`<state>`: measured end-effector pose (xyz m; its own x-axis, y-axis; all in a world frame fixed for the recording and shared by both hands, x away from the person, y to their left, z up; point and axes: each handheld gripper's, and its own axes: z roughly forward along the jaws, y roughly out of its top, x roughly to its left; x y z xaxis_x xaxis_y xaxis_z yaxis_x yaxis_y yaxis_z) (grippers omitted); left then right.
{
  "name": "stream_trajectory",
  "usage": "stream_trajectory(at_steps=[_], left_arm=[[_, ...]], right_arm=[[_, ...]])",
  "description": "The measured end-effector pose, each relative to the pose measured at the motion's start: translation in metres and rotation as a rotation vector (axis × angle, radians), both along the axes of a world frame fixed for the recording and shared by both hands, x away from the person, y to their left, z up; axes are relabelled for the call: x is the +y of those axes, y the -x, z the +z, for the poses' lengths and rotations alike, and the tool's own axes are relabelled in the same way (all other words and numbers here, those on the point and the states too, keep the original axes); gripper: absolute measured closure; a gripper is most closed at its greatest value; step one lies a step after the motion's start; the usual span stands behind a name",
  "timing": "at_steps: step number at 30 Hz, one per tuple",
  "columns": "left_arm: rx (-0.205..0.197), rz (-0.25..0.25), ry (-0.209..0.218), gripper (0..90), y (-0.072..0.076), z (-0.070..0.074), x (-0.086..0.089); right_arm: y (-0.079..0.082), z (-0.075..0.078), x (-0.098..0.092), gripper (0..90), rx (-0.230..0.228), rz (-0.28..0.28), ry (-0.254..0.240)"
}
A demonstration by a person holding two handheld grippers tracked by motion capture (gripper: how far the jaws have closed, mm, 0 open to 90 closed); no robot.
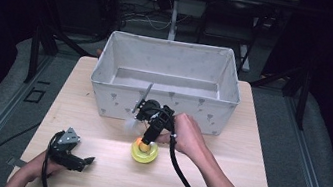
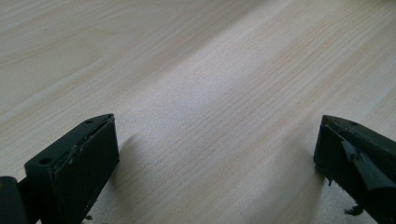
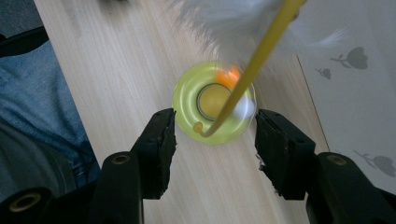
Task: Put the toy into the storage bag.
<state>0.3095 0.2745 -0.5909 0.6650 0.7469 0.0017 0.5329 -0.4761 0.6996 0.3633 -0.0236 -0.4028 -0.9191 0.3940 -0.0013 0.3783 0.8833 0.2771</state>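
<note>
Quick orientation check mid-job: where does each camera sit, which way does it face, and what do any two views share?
High view: above the person's side, looking forward and down on the table, fabric bin, both forearms.
Left gripper view: rides the left hand-held gripper, facing bare tabletop between open jaws.
Right gripper view: rides the right hand-held gripper, looking down on the yellow ring toy; jaws flank it.
Shared: high and right gripper views both show the toy and bin.

black gripper (image 1: 146,143), trailing black cable (image 1: 182,174), blue jeans (image 3: 32,88)

Table brightly lit — surroundings dark; close feather blurred.
</note>
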Motion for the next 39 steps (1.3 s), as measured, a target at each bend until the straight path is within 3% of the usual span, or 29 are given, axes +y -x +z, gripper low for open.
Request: stream_trajectory(at_steps=[9,22,39], left_arm=[[0.000,-0.001,-0.001,0.0,0.0000,0.0000,0.0001],[0.000,-0.001,-0.001,0.0,0.0000,0.0000,0.0001],[0.000,0.000,0.000,0.0,0.0000,0.0000,0.0000]], right_arm=[[-0.0026,-0.0010,0.0050,67.3,0.007,0.003,-0.002],[-0.0021,-0.0018,0.0077,85.1,0.005,0.005,-0.011],[-0.0028,0.0012,0.0082,88.0,0.006,-0.004,-0.019]])
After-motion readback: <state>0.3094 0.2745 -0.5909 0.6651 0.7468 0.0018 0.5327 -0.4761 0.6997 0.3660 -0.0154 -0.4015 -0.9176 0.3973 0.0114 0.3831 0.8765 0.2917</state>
